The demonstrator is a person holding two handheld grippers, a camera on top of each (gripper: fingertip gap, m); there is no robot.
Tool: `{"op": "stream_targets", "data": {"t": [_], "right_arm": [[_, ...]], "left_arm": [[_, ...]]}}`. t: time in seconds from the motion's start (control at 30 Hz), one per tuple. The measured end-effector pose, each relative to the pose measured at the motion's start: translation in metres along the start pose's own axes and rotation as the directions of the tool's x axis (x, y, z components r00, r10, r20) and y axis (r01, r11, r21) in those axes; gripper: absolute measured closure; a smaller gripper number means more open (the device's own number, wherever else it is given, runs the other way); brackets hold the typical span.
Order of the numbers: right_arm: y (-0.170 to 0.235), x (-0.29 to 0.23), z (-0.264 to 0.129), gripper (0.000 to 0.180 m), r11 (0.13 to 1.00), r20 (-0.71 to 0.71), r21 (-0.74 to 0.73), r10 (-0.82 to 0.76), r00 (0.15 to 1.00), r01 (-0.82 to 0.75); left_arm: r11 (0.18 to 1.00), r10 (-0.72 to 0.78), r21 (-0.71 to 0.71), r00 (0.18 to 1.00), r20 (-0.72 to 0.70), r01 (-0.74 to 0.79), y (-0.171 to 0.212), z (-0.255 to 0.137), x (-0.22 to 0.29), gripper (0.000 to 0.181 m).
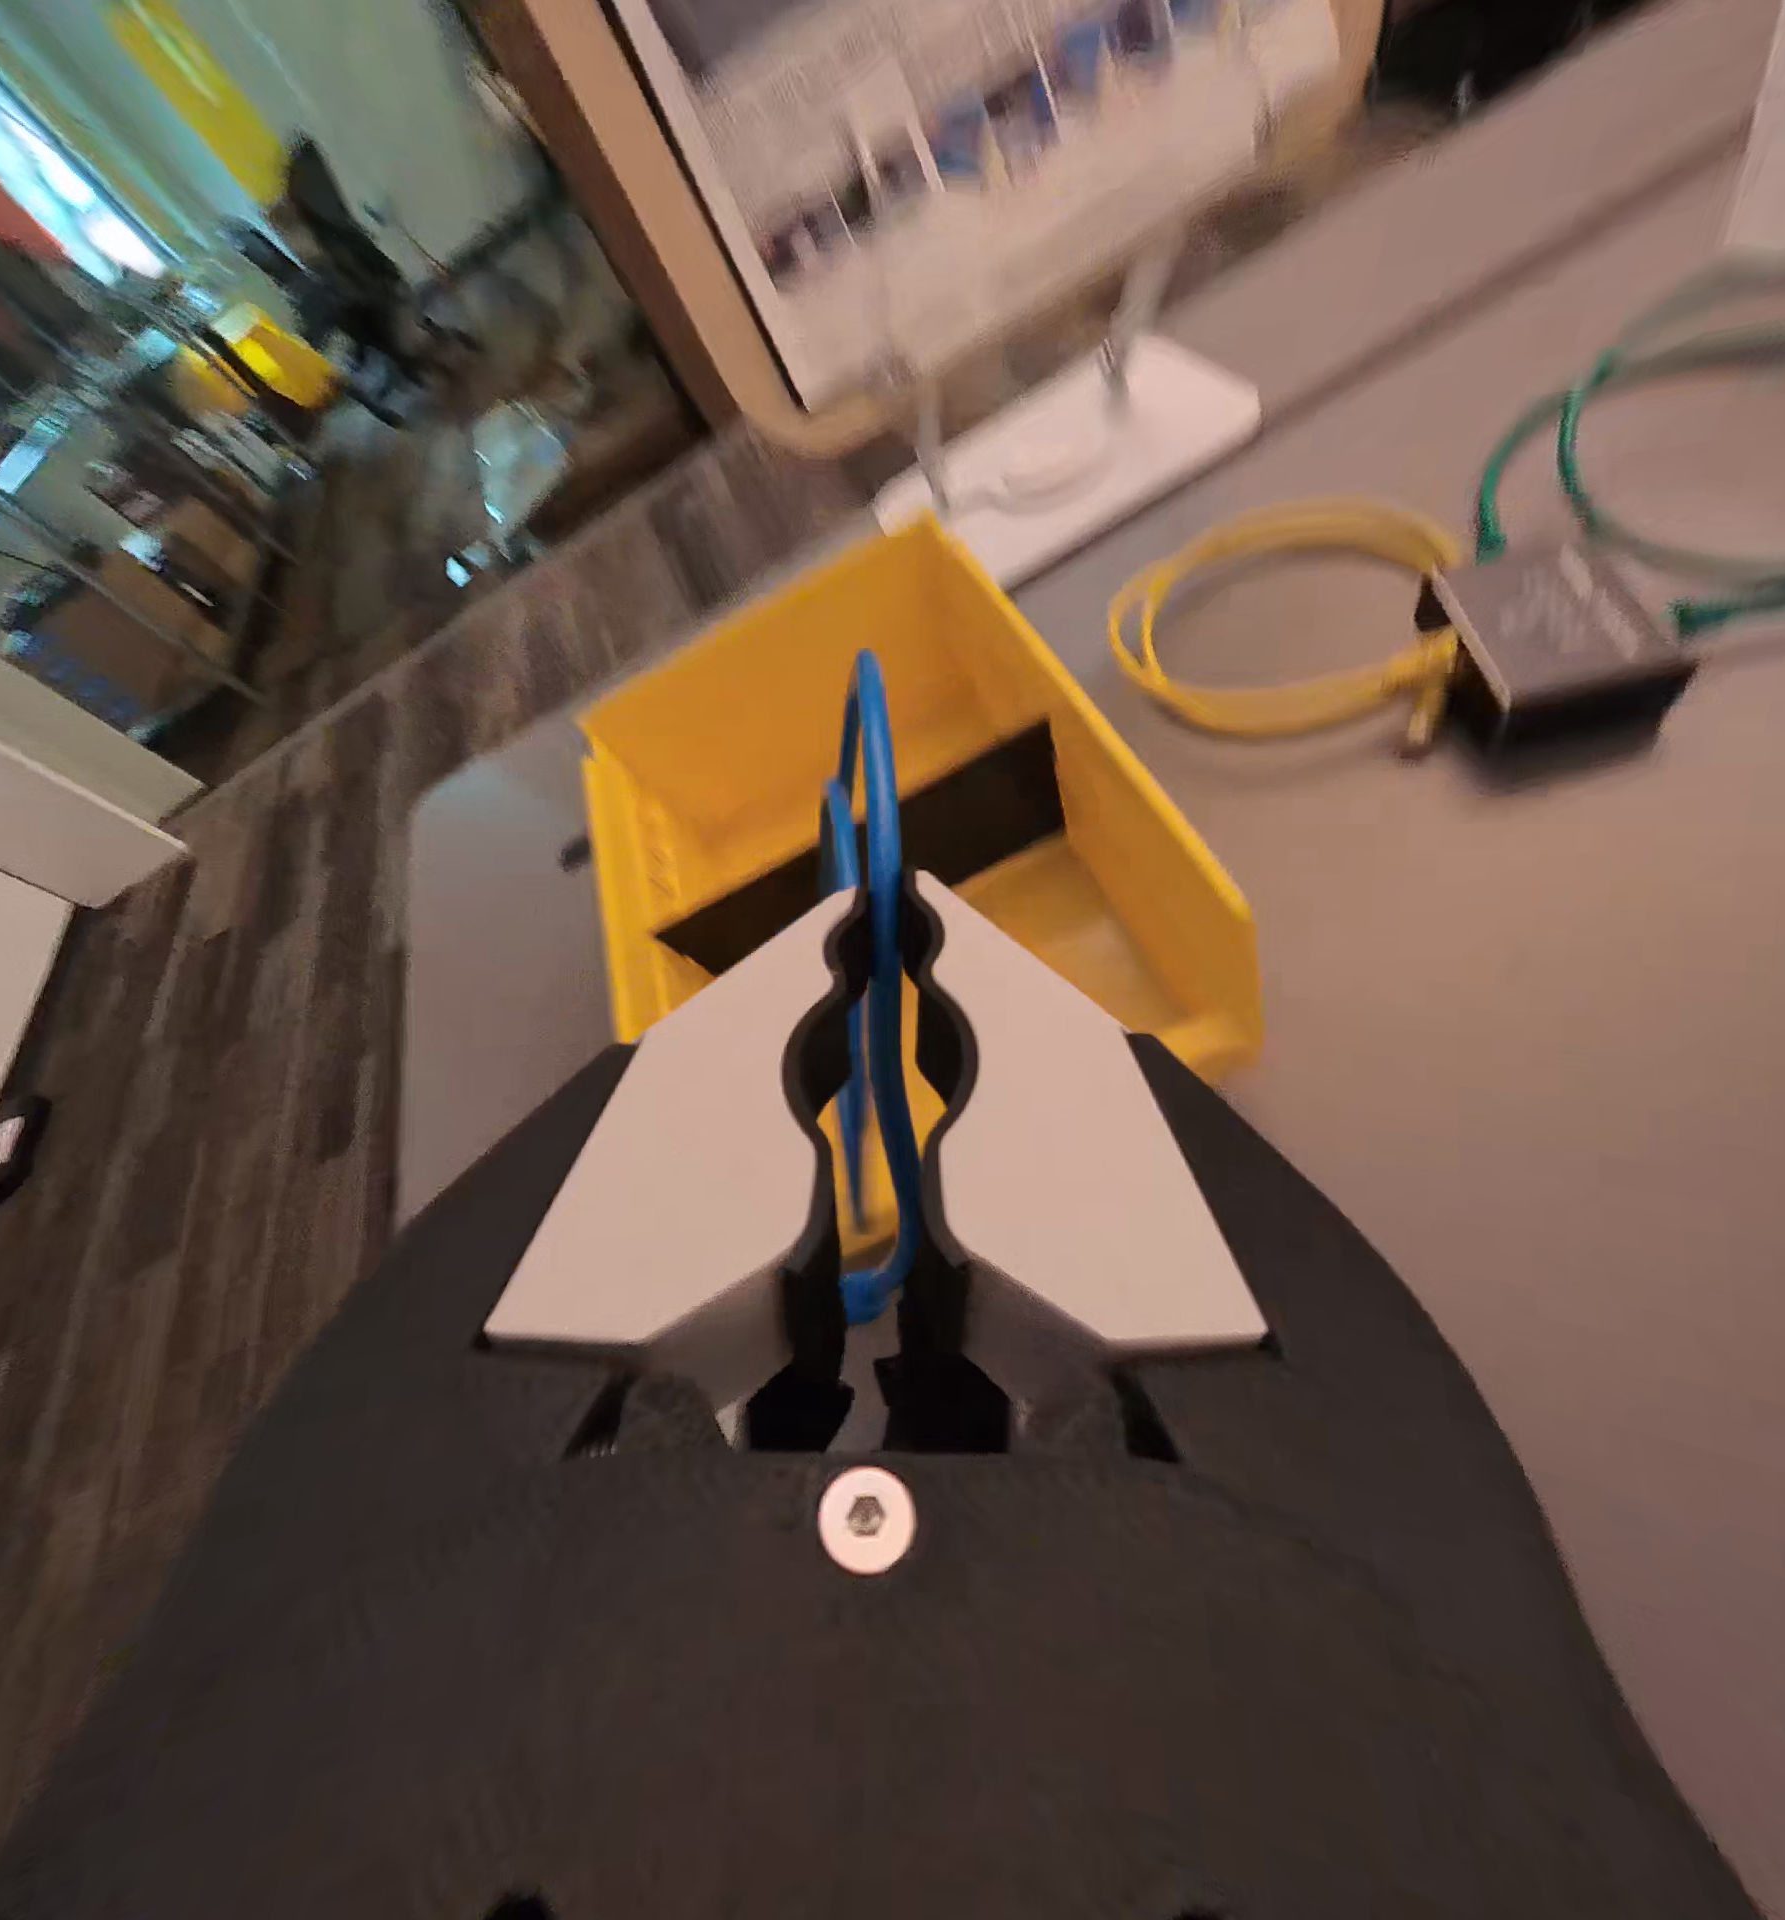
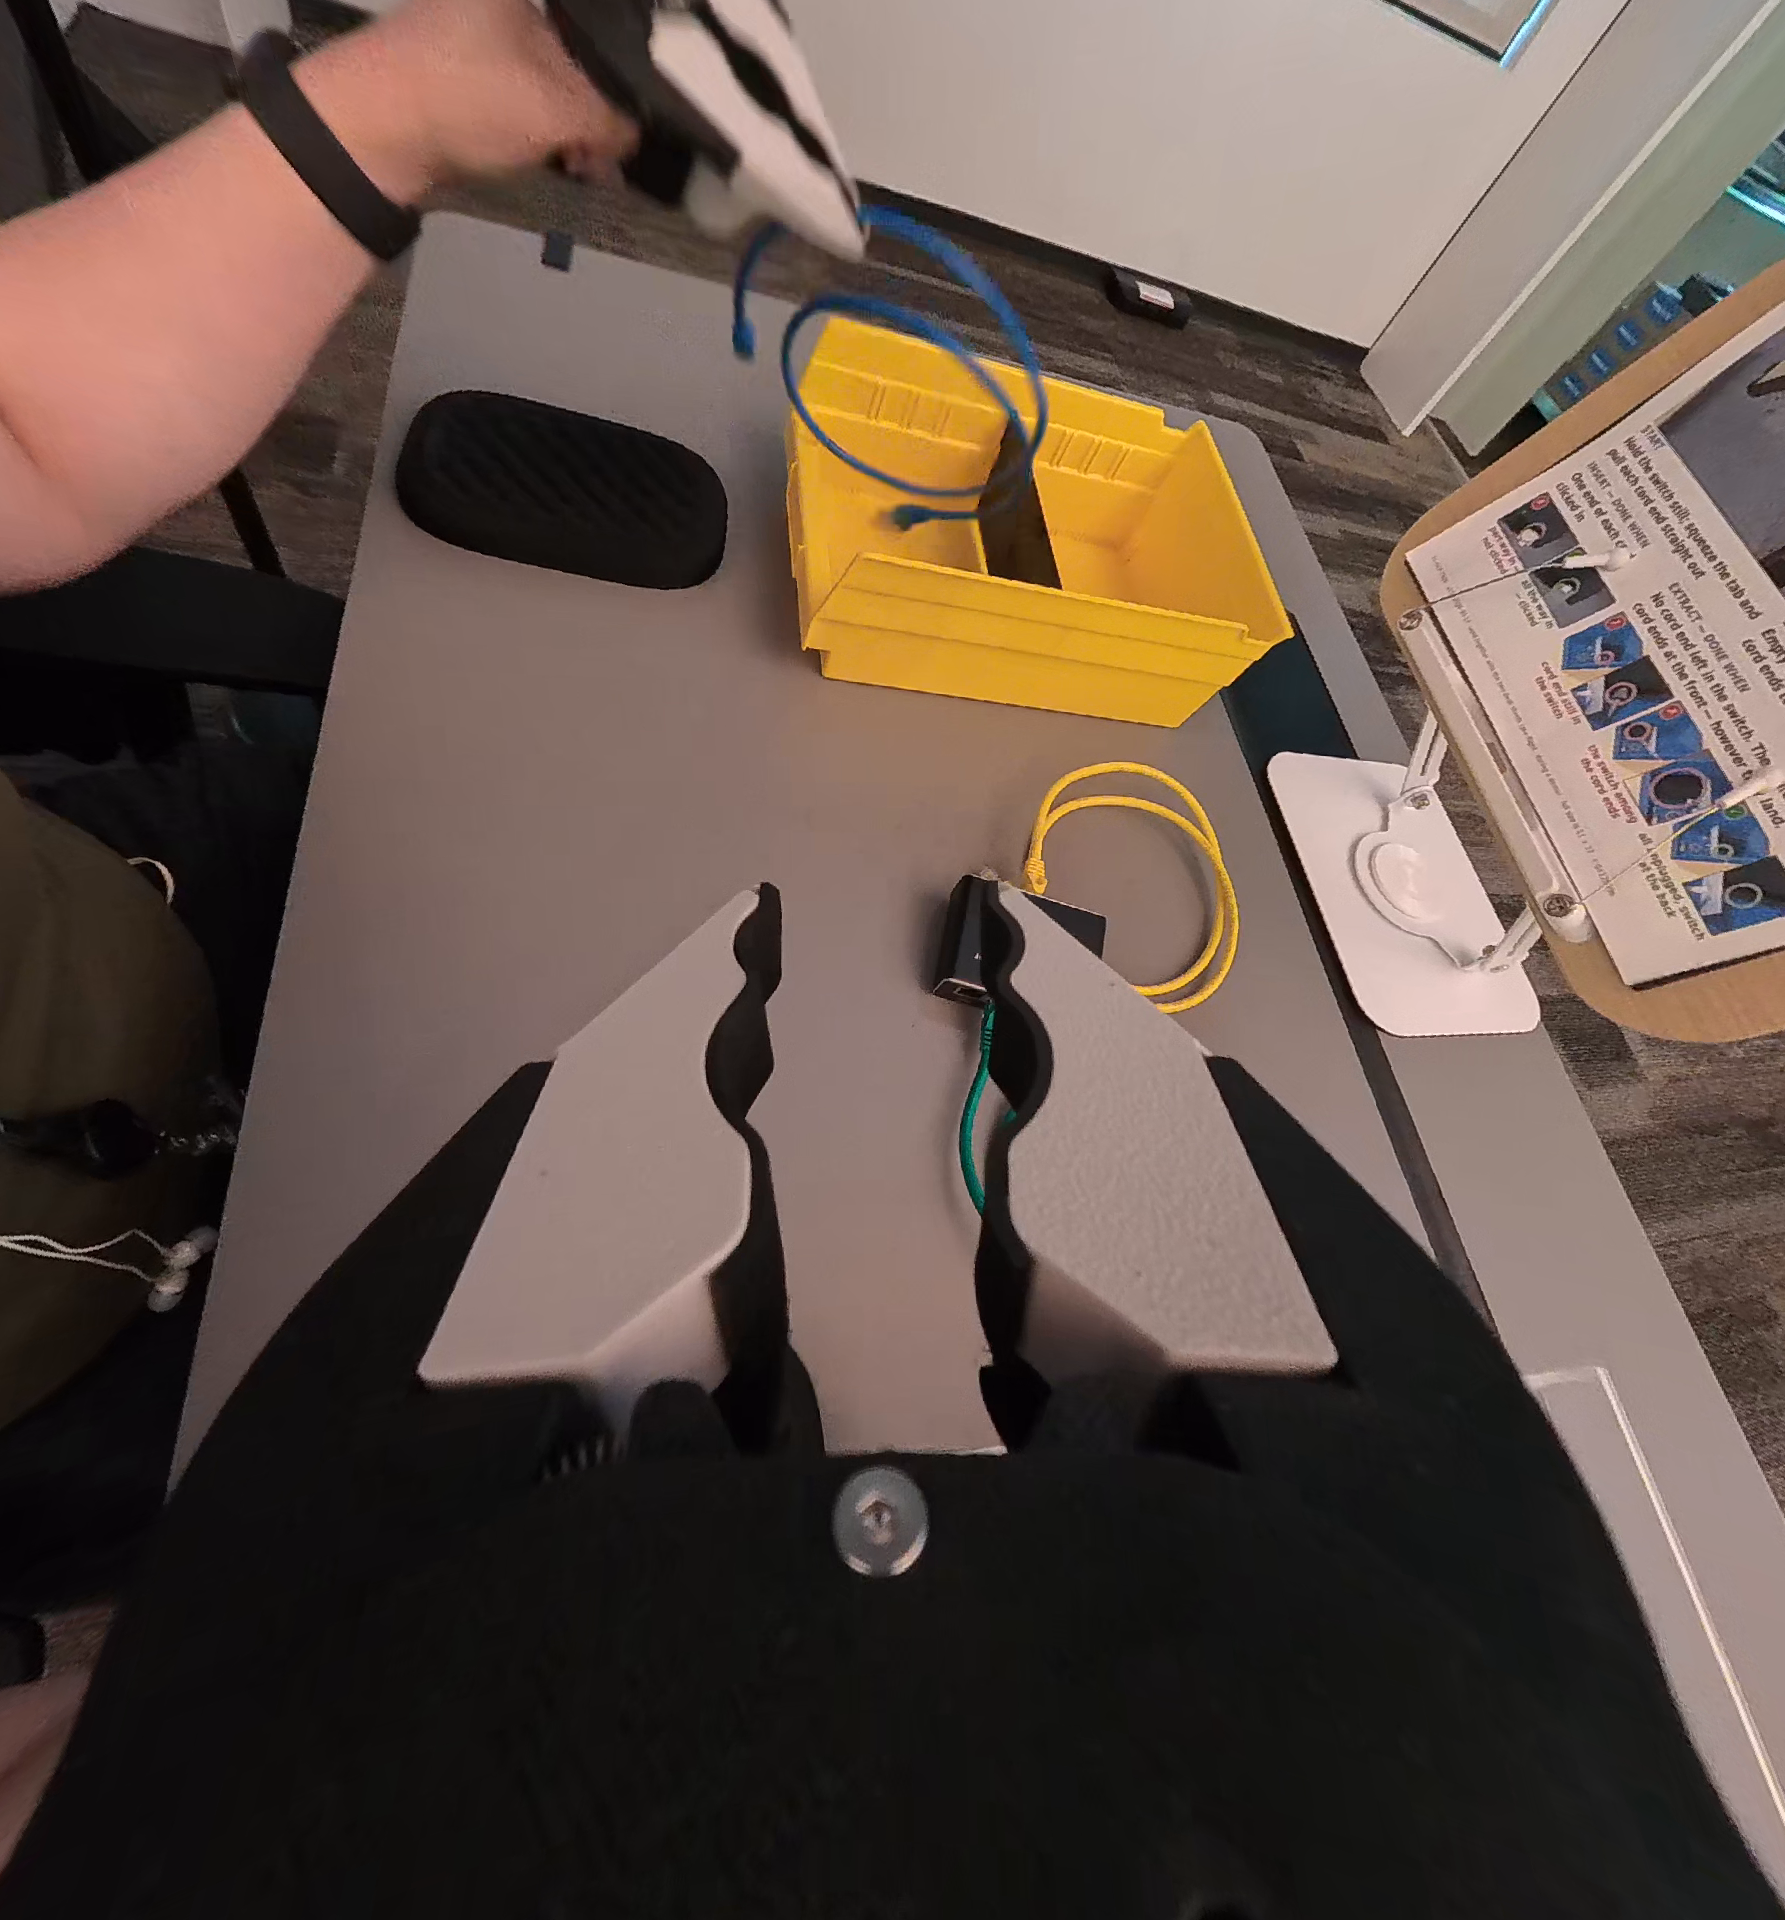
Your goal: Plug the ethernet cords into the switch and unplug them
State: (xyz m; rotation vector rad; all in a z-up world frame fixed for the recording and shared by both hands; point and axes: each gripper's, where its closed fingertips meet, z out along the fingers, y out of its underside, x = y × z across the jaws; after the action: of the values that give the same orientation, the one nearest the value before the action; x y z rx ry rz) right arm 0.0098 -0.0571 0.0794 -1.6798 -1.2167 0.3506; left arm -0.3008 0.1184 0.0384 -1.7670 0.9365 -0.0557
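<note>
My left gripper point(image 1: 872, 904) is shut on a coiled blue ethernet cord point(image 1: 872, 790) and holds it in the air above the yellow bin point(image 1: 1158, 821). In the right wrist view the left gripper point(image 2: 846, 234) and the blue cord point(image 2: 929, 343) hang over the bin point(image 2: 1023, 644). The black switch point(image 1: 1563, 644) lies on the grey table with a yellow cord point(image 1: 1272, 623) and a green cord point(image 1: 1584, 447) at its ends. My right gripper point(image 2: 883, 904) is open and empty above the table, with the switch point(image 2: 971, 935) beside its right finger. The yellow cord point(image 2: 1168, 842) and green cord point(image 2: 976, 1122) show there too.
The bin has a black divider point(image 2: 1018, 520). A black oval pad point(image 2: 561, 488) lies left of the bin. A white stand point(image 2: 1407, 894) at the table's right edge holds an instruction sheet point(image 2: 1646, 727). A person's arm point(image 2: 140, 343) reaches in from the left.
</note>
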Motion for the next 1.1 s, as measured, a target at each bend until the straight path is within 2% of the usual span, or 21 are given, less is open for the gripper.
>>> {"op": "stream_targets", "data": {"t": [0.03,0.2,0.33,0.43,0.5,0.67,0.93,1.0,1.07,1.1], "right_arm": [[0.001,0.001,0.002,0.142,1.000,0.001,-0.003,0.003,1.000,-0.003],[-0.002,0.004,0.026,0.142,1.000,0.038,0.005,0.013,0.999,-0.014],[-0.008,0.007,0.060,0.139,0.997,0.093,0.044,0.066,0.993,-0.070],[-0.018,0.006,0.085,0.133,0.968,0.198,0.117,0.198,0.960,-0.224],[-0.015,0.009,0.100,0.127,0.942,0.239,0.112,0.282,0.929,-0.315],[-0.008,0.013,0.129,0.127,0.895,0.266,0.094,0.399,0.877,-0.436],[-0.015,-0.007,0.170,0.129,0.775,0.379,0.064,0.564,0.734,-0.628],[-0.009,-0.014,0.177,0.135,0.766,0.409,0.020,0.581,0.704,-0.643],[-0.002,-0.027,0.178,0.172,0.784,0.470,-0.054,0.567,0.677,-0.619],[0.001,-0.028,0.179,0.173,0.795,0.467,-0.070,0.560,0.684,-0.603]], "left_arm": [[0.998,-0.018,0.059,0.999,0.030,0.017,-0.019,-0.013,-0.006,0.178],[0.945,-0.068,0.316,0.997,-0.046,0.079,-0.101,-0.070,0.020,0.178],[0.898,-0.031,0.433,0.995,-0.096,0.070,-0.137,-0.095,0.050,0.178],[0.875,-0.006,0.479,0.992,-0.126,0.066,-0.152,-0.106,0.067,0.178],[0.866,0.003,0.494,0.988,-0.153,0.074,-0.158,-0.110,0.077,0.178],[0.851,0.032,0.521,0.983,-0.181,0.068,-0.167,-0.119,0.095,0.178],[0.835,0.104,0.549,0.975,-0.195,0.021,-0.178,-0.129,0.126,0.178],[0.829,0.116,0.559,0.972,-0.203,0.018,-0.181,-0.132,0.132,0.178],[0.826,0.120,0.563,0.968,-0.222,0.027,-0.182,-0.134,0.138,0.178],[0.826,0.124,0.562,0.960,-0.249,0.039,-0.182,-0.137,0.144,0.178]]}}
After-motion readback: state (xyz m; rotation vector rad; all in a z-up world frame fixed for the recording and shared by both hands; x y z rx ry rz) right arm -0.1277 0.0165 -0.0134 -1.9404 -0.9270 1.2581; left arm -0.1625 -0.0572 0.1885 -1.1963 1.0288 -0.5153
